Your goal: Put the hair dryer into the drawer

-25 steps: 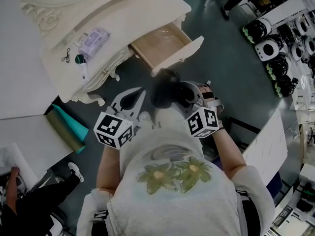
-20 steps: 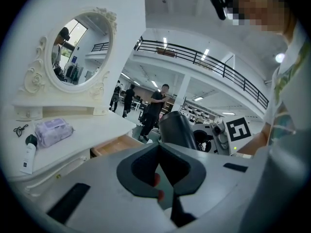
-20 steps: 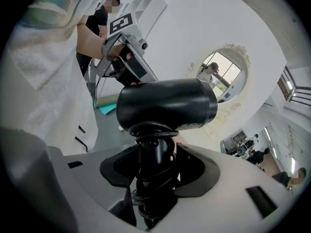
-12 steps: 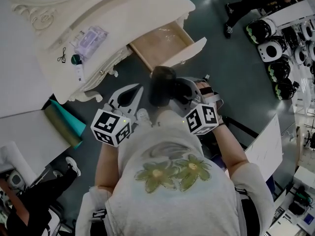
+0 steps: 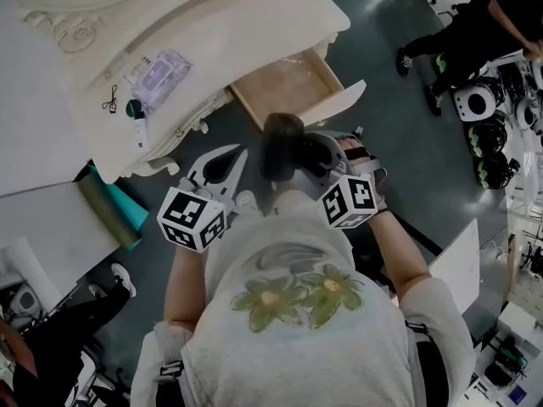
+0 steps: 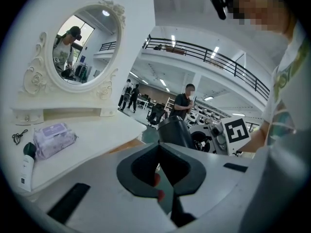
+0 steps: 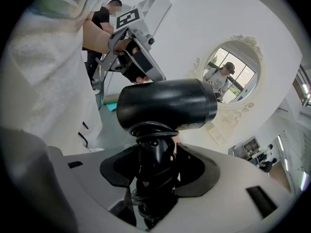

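While the right tongs [image 7: 154, 154] clamp the hair dryer [image 7: 165, 103] by its handle, just short of the open drawer [image 5: 288, 83], carry it level over the drawer front, then lower the barrel lengthwise; the left tongs [image 6: 158, 149] sit closed, empty

Nothing written could be read. Small pale print ran along the barrel of the hair dryer [image 7: 165, 103]. There was more on the purple packet [image 5: 159, 68] and the white tube [image 5: 139, 125] near the tabletop's [image 5: 212, 24] front edge, all too small to make out.
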Available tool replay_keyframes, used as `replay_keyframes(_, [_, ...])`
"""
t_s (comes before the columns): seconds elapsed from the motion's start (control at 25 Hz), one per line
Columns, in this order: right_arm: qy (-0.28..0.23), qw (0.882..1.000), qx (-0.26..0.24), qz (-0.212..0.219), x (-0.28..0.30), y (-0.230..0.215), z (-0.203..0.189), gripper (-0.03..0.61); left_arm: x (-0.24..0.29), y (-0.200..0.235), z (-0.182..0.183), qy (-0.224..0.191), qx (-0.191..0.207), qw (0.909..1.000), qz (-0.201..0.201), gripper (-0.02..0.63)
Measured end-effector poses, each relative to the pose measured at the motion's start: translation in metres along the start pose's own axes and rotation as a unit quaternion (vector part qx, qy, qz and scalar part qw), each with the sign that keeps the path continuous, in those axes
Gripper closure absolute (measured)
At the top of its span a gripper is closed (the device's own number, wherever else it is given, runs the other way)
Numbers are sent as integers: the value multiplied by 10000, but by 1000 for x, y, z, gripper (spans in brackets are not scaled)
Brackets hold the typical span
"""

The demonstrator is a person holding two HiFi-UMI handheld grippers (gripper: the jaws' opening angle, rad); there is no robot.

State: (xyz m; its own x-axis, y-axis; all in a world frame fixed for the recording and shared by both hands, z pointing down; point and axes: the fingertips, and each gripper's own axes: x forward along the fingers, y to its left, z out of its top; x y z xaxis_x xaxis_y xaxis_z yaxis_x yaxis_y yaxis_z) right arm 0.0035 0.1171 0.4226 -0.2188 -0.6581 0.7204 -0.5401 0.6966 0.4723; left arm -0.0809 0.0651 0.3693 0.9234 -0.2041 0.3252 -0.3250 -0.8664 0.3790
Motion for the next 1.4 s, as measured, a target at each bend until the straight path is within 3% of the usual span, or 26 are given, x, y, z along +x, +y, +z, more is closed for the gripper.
replay_keyframes(1.4, [33,9954,-624,732,56,-60,-40,357,62,42,34,131,-99,9991,380,604])
